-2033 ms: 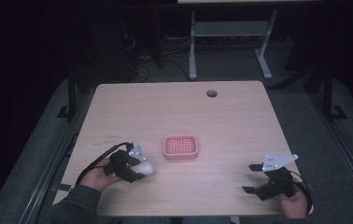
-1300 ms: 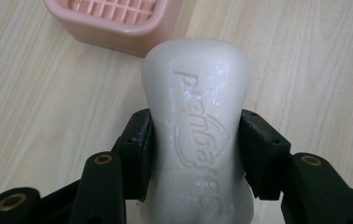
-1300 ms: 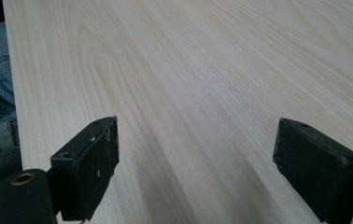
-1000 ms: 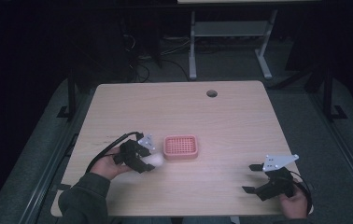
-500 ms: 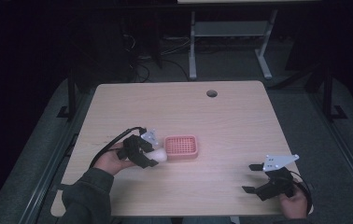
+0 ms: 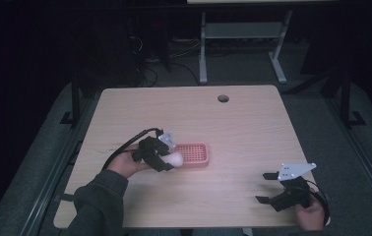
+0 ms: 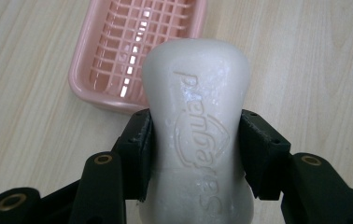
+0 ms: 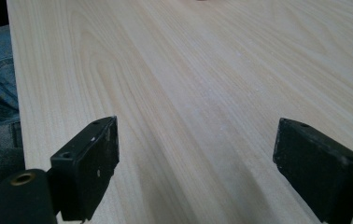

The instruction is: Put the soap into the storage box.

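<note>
Overhead, pale woodgrain table [image 6: 253, 132], dark room | my left gripper [image 7: 195, 140] clamped on waxy embossed soap bar [image 7: 195, 116] | ribbed pink soap dish [image 7: 137, 51] beside | my right gripper [image 8: 195, 172] jaws apart

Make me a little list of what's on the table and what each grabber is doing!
table: light wood, with a round hole near the far edge
soap: white bar with raised letters
soap dish: pink, grid bottom, empty
left gripper: fingers squeeze the soap's sides, at the dish's left end
right gripper: open, holding nothing, near the table's front right corner
soap in dish: not yet
</note>
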A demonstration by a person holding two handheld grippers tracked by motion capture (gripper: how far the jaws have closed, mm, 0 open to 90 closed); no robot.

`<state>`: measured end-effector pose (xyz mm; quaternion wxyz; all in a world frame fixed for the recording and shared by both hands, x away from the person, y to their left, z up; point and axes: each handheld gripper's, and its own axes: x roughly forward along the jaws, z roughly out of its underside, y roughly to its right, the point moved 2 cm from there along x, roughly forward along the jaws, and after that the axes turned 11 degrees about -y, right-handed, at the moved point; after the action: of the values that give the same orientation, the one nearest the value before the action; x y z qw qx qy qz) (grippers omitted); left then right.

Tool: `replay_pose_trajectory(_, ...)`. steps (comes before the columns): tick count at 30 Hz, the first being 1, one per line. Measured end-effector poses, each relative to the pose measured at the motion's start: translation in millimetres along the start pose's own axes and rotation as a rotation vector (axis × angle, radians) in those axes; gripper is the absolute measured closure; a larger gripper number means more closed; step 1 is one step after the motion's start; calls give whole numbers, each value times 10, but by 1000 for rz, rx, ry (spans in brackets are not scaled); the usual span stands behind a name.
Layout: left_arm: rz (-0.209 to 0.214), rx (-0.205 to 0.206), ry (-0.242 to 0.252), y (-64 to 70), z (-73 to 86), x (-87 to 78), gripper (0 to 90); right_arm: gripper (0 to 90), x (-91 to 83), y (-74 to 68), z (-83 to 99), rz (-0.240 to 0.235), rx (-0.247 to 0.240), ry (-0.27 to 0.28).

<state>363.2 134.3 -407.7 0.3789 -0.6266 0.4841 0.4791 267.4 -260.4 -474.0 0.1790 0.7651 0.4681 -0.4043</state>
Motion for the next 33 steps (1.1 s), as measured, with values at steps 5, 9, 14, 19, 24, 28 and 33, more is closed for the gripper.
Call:
replay_pose_trajectory(5, 3, 6, 8, -22, -60, 3, 494, 141, -1, 0, 0, 0, -2, 2)
replay_pose_trajectory(9, 1, 12, -1, -42, -108, 15, 494, 141, -3, 0, 0, -1, -2, 2)
replay_pose_trajectory(14, -2, 17, -11, -70, -159, 18, 494, 141, -5, -1, 3, 0, 2, 7)
replay_pose_trajectory(19, -1, 20, -13, -99, -197, 32, 494, 140, -7, 0, 5, -1, 2, 9)
replay_pose_trajectory(24, 1, 21, -15, -120, -250, 41, 494, 140, -8, -1, 6, -1, 1, 9)
replay_pose_trajectory(28, 2, 22, -15, -138, -292, 52, 494, 140, -10, 2, 8, -1, -3, 8)
replay_pose_trajectory(33, 6, 26, -3, -162, -339, 67, 494, 140, -11, 3, 13, -2, -3, 9)
